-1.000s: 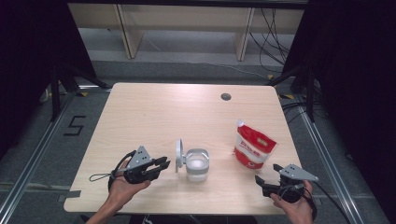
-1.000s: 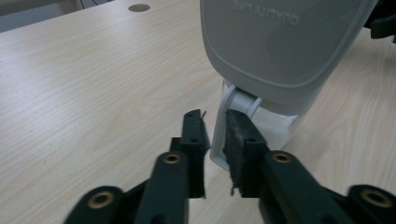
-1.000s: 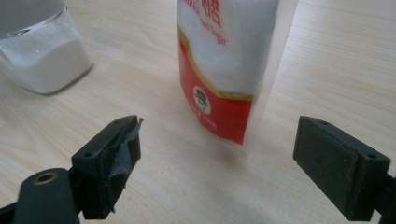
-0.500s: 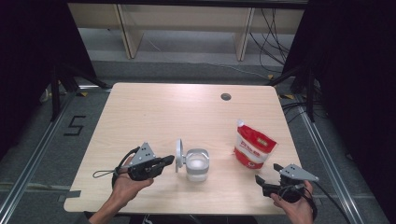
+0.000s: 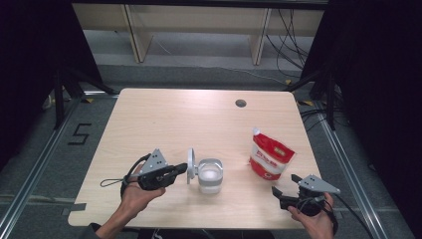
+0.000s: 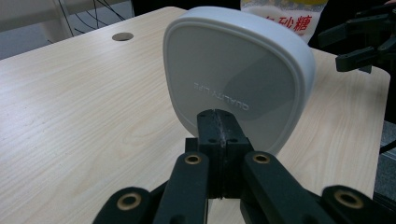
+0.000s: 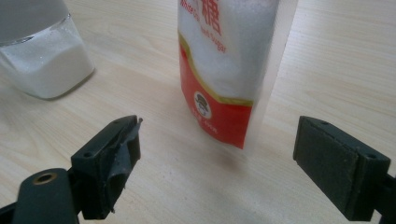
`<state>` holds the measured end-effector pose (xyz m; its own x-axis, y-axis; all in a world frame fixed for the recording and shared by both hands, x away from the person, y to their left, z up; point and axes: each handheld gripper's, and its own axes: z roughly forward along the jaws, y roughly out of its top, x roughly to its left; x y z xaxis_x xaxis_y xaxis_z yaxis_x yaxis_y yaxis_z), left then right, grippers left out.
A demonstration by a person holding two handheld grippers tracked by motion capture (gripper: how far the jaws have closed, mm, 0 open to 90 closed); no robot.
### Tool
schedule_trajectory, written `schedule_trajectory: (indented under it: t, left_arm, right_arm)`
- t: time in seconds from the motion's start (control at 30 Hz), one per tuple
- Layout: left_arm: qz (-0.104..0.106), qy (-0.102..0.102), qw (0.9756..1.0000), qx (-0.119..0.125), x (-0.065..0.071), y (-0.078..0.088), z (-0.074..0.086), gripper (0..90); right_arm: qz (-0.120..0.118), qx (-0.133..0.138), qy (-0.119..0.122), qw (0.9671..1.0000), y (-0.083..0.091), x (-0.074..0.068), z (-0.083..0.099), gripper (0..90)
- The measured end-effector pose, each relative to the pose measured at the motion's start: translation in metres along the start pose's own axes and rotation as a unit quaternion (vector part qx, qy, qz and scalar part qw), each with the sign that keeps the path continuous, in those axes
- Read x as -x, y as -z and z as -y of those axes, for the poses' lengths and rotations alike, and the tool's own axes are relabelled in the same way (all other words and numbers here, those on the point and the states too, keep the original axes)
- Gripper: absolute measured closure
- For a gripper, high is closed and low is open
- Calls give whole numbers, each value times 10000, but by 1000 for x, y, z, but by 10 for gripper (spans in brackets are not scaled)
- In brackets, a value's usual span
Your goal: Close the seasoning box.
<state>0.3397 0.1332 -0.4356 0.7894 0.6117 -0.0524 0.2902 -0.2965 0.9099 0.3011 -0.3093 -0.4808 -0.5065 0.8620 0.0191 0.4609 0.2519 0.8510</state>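
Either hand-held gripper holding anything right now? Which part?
Left hand-held gripper is shut on the lower rim of the white rounded-square plastic lid, held upright on edge. Right hand-held gripper is open, holding nothing.

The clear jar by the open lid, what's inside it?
The jar holds white grains, partly filled. Its flipped-up lid hides the jar in the left gripper view.

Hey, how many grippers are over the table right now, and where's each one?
2. The left gripper is at the near left, jaws shut beside the container's raised lid. The right gripper is at the near right corner, jaws open toward the sugar bag.
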Motion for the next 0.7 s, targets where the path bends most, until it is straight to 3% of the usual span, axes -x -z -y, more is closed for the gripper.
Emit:
schedule_trajectory:
  t: [0.03,0.07,0.13,0.23,0.3,0.7]
  left_arm:
    - [10,-31,10000,2,0,0,0,893]
    - [12,-24,10000,-4,0,0,0,893]
    - [24,1,10000,-8,1,-1,-1,893]
    - [83,-51,10000,20,1,-3,-2,892]
    - [50,3,10000,20,2,-3,-3,893]
    - [54,-127,9999,-1,6,-6,-9,892]
  right_arm:
    - [6,-20,15,10000,1,0,0,155]
    - [-31,-77,-176,9998,1,-2,0,155]
    - [-36,-42,-262,9996,1,-4,0,155]
    - [-40,-94,-255,9996,2,-4,0,155]
    - [-37,-57,-36,10000,1,0,0,155]
    - [-35,-9,-46,10000,0,0,0,155]
